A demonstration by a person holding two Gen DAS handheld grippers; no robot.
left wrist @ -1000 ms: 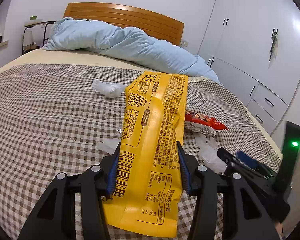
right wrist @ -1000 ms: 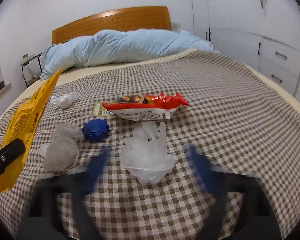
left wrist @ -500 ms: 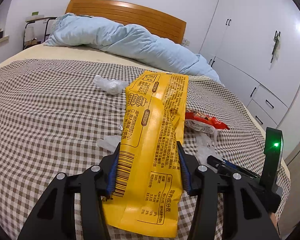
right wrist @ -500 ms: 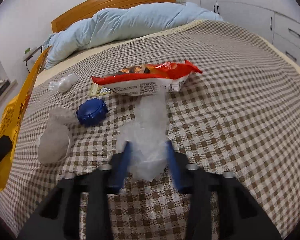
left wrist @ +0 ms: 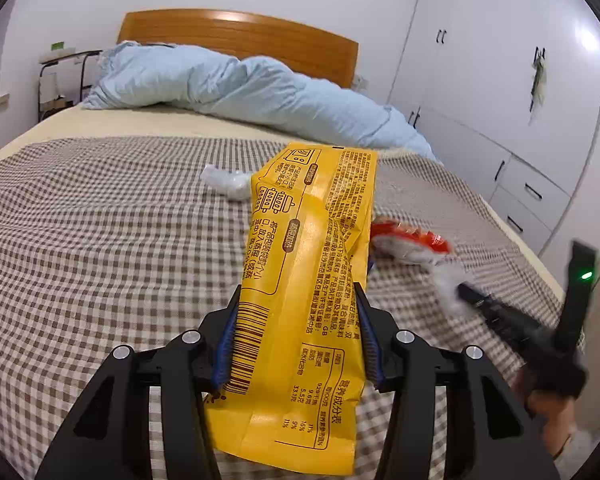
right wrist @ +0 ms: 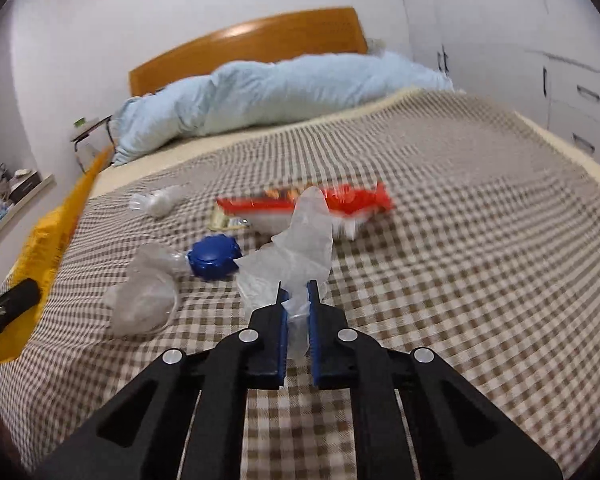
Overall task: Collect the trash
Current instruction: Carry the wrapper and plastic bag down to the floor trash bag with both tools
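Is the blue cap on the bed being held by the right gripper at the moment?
No, the blue cap lies loose on the checked bedspread, while the right gripper is shut on a clear plastic glove.

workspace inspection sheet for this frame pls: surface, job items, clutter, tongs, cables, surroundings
Surface: bed with brown checked cover, flat.
Job's things: yellow wrapper held upright; clear plastic glove pinched at its near end; red snack packet, blue cap, crumpled clear bag and a small clear wad lying loose on the cover.
Clutter: nothing seen beyond the trash.
Tongs: left tongs shut on the yellow wrapper; right tongs have just been closing and now grip the glove.
Cables: nothing seen.
Surroundings: light blue duvet bunched against a wooden headboard; white wardrobe beside the bed.
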